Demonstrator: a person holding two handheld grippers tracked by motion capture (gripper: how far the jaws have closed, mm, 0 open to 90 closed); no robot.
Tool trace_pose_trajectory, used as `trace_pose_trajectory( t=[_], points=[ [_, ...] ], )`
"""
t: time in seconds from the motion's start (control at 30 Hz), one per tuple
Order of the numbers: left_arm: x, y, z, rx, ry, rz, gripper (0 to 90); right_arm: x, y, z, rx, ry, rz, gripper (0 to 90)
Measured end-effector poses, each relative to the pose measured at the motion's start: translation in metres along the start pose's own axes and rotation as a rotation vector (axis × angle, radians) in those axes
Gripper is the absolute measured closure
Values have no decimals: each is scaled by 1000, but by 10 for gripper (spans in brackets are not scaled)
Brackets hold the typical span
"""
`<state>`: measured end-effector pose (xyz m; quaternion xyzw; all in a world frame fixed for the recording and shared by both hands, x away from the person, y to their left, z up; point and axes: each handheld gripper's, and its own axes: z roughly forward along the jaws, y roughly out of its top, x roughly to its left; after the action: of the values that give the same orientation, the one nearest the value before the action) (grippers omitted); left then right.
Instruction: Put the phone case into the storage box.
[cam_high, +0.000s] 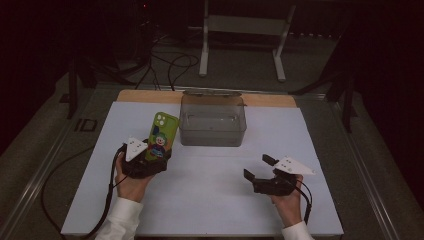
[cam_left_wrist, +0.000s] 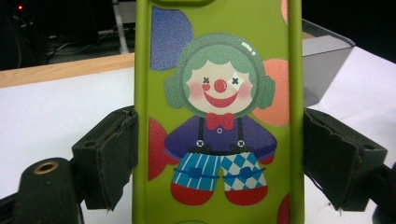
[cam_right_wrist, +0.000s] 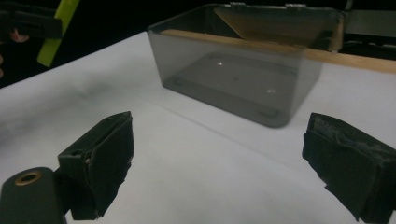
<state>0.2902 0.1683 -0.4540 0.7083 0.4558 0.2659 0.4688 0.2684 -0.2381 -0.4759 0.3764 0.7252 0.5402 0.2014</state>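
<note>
Box (cam_high: 213, 127), clear and lidless, sits just beside the clamped phone (cam_high: 161, 136).

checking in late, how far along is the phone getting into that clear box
Done: the left gripper is clamped on the green phone, lifted off the white table. In hand: it hangs beside the clear box. Left: the box has nothing in it yet; the right gripper is open, holding nothing.
</note>
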Motion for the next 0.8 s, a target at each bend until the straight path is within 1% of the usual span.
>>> trace_pose_trajectory(
  t=[0.13, 0.23, 0.3, 0.4, 0.43, 0.57, 0.67, 0.7, 0.8],
  points=[
    [-3, 1, 0, 0, -12, 9, 166, 7, 8, 9, -14, 23, 4, 91],
    [-5, 1, 1, -2, -17, 11, 166, 11, 14, 17, -26, 32, 19, 92],
    [-7, 1, 1, -5, -20, 16, 166, 14, 18, 22, -25, 29, 29, 92],
    [-9, 2, 1, -12, -27, 15, 166, 16, 21, 27, -17, 27, 42, 92],
    [-11, 3, 1, -14, -31, 13, 166, 18, 23, 31, -17, 35, 55, 92],
    [-15, 4, 0, -19, -42, 17, 166, 23, 29, 41, 0, 40, 68, 92],
    [-18, 5, 0, -23, -52, 19, 166, 27, 34, 47, 23, 43, 102, 93],
    [-20, 6, 0, -24, -53, 20, 166, 28, 36, 49, 24, 43, 105, 113],
    [-22, 6, 1, -22, -60, 24, 166, 31, 41, 53, 19, 44, 109, 115]
  ],
)
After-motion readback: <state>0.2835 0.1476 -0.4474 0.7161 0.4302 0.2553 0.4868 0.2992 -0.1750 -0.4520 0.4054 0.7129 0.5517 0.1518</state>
